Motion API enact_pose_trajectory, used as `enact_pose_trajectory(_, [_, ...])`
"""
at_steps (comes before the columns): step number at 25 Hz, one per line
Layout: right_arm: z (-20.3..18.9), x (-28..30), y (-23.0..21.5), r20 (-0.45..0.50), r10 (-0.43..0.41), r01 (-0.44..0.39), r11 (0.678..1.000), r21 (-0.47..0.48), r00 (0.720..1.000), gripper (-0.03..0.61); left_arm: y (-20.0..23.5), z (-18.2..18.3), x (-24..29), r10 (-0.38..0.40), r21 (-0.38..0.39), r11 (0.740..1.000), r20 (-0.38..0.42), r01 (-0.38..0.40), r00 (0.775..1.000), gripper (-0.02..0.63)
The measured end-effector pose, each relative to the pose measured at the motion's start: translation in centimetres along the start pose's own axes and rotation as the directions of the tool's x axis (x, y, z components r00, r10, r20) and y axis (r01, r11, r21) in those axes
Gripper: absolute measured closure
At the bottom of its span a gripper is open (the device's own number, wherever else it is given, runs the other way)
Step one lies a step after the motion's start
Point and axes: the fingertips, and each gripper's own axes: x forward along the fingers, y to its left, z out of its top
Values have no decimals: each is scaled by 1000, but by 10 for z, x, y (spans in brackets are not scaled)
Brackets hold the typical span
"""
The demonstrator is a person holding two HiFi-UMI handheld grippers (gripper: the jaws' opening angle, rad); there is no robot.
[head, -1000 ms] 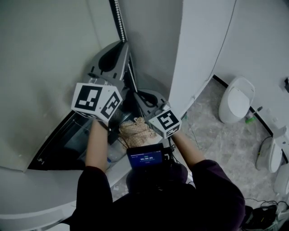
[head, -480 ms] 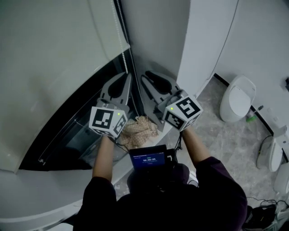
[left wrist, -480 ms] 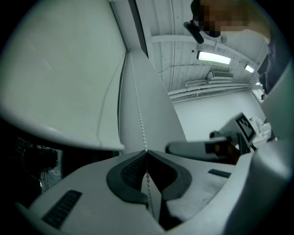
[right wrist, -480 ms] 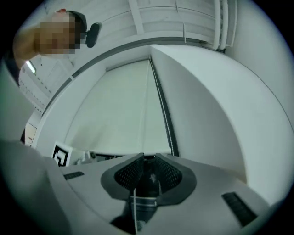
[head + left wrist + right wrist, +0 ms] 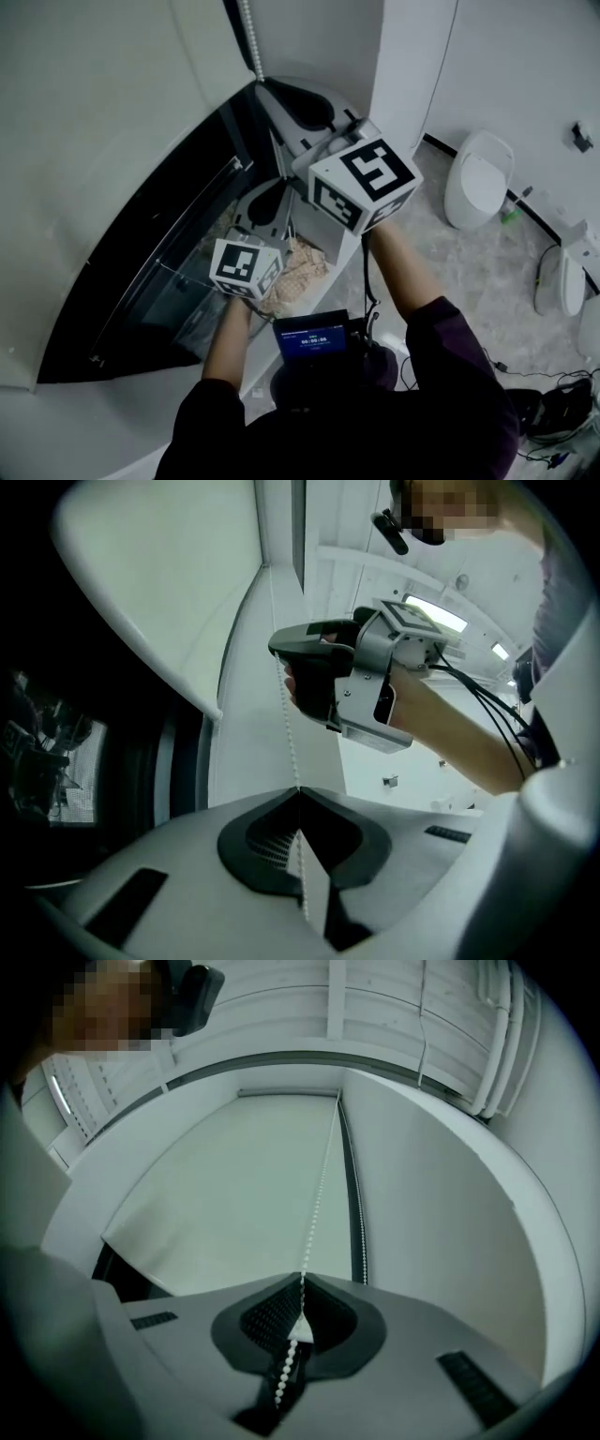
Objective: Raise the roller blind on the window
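Grey matte plastic, black ribbed pads: left hand-held gripper [image 5: 298, 794], jaws pressed together, pinching the white bead chain [image 5: 286, 719], thin string of small round beads running up out of the pads. Held low, near the chest. Small dark screen [image 5: 309, 337] with a blue display just below it. Beige woven cloth [image 5: 298, 267], crumpled, lying on the ledge beside the left cube.

Same grey plastic build for the right hand-held gripper [image 5: 302, 1283], jaws also closed on the same chain, a short loose tail of beads dangling behind the pads. Raised well above the left one, bare forearm stretched out.

Off-white smooth fabric next: roller blind [image 5: 103, 141], flat sheet, straight bottom bar, drawn partway up. Dark glossy window glass [image 5: 159, 272] exposed under the bar. Chain hanging along the blind's right edge, close to the white wall corner.

Farther right, mottled grey stone-look floor [image 5: 469, 272] with a white glossy ceramic toilet [image 5: 473, 178], rounded lid down, contents not visible.
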Motion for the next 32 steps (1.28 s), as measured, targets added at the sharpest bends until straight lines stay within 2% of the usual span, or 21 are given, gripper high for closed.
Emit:
enact_pose_trajectory(2, [4,-4,1,1,-8,8,1000,-26,1000,565,-2,2,1,-5,-14,1000,-5,5,1000,601])
enact_pose_trajectory(5, [9,-19,-10,21,-28,29,999,-38,999,565,-1,1,-3,4,-87,996,-9,-4,1000,600])
enact_pose_trajectory(7, [12,-35,-20,32,-45,46,998,-31,998,565,3,15,-7,26,-135,991,26,-22,999,598])
enact_pose_trajectory(9, [7,-50,-29,14,-54,55,998,-32,998,565,4,46,-6,44,-148,989,84,-31,995,598])
enact_pose_trajectory(13, [-24,-77,-41,-41,-48,48,999,-8,998,565,-9,119,19,35,-76,997,169,-22,985,598])
enact_pose_trajectory(17, [-62,-101,-38,-92,-27,31,999,42,995,565,-24,160,52,12,9,1000,177,-14,984,547])
enact_pose_trajectory(19, [-80,-108,-30,-104,-11,18,997,69,995,565,-28,170,60,4,22,1000,175,-8,985,515])
enact_pose_trajectory(22, [-107,-119,-13,-130,3,10,995,96,991,565,-33,186,61,5,32,999,191,-11,982,512])
enact_pose_trajectory(26, [-136,-128,2,-166,4,17,992,128,986,565,-24,203,55,45,57,997,201,-58,978,513])
enact_pose_trajectory(27, [-138,-130,4,-163,3,19,991,135,987,565,-21,204,53,50,68,996,197,-64,979,533])
enact_pose_trajectory(28, [-139,-131,7,-163,5,18,990,137,987,565,-18,203,51,52,76,995,193,-68,980,582])
enact_pose_trajectory(32, [-136,-130,15,-169,26,-2,991,137,985,565,-10,203,50,66,96,992,178,-85,982,595])
